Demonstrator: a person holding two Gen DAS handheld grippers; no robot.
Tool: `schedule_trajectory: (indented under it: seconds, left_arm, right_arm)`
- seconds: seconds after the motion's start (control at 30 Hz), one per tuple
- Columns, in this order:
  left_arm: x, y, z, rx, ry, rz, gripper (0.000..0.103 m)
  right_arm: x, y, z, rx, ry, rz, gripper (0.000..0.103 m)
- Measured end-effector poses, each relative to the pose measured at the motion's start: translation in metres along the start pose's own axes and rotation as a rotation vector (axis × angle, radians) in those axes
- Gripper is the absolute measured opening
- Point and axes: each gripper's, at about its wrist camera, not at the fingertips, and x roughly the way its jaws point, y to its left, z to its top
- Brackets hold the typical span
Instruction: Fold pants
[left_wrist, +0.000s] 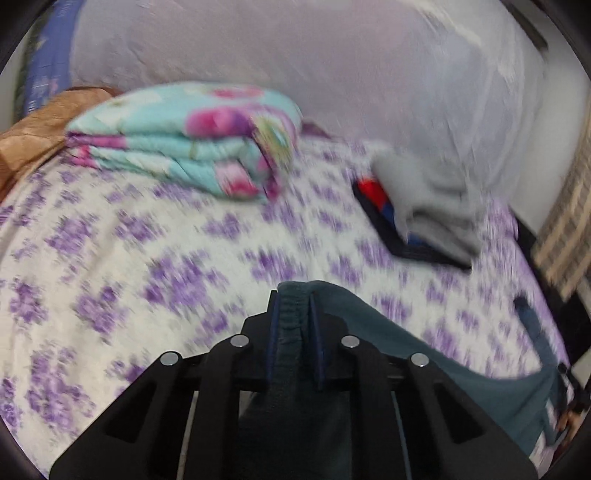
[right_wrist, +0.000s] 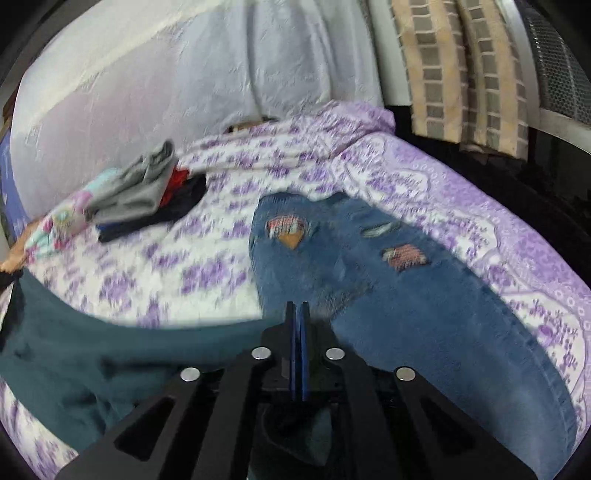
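Left wrist view: left gripper angles downward, jaws clamped on the teal pants waistband – right gripper fully closed, pants stretched between both above the purple-flowered bedsheet, jeans alongside

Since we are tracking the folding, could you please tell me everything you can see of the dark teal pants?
The dark teal pants are of soft, matte, knit-looking fabric with a gathered, elastic-looking band. The left gripper is shut on that band, its blue-padded fingers pressing the bunched fabric. From there the cloth stretches in a taut span to the right, over the white bedsheet with purple flowers. In the right wrist view the fabric runs under the right gripper, which is shut; a grip there cannot be confirmed.
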Motion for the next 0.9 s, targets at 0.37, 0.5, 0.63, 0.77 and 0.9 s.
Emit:
schedule_trajectory:
  seconds: [0.37,0.5,0.63,0.77,0.9]
  left_arm:
    - [0.02,0.042,0.022,-0.157,-0.091,0.126,0.014]
    - [0.052,0.057,0.014,-0.159,0.039,0.161,0.014]
    - [0.05,0.05,0.014,-0.12,0.023,0.164,0.015]
    - [0.05,0.05,0.013,-0.122,0.021,0.17,0.015]
    - [0.048,0.05,0.011,-0.134,0.008,0.167,0.015]
  right_arm:
    - [0.062,0.059,0.098,-0.061,0.055,0.238,0.004]
    - [0.067,0.086,0.049,-0.238,0.176,0.254,0.023]
    - [0.058,0.092,0.017,-0.345,0.191,0.24,0.046]
    - [0.07,0.097,0.003,-0.458,0.255,0.185,0.048]
    - [0.081,0.105,-0.014,-0.541,0.298,0.165,0.007]
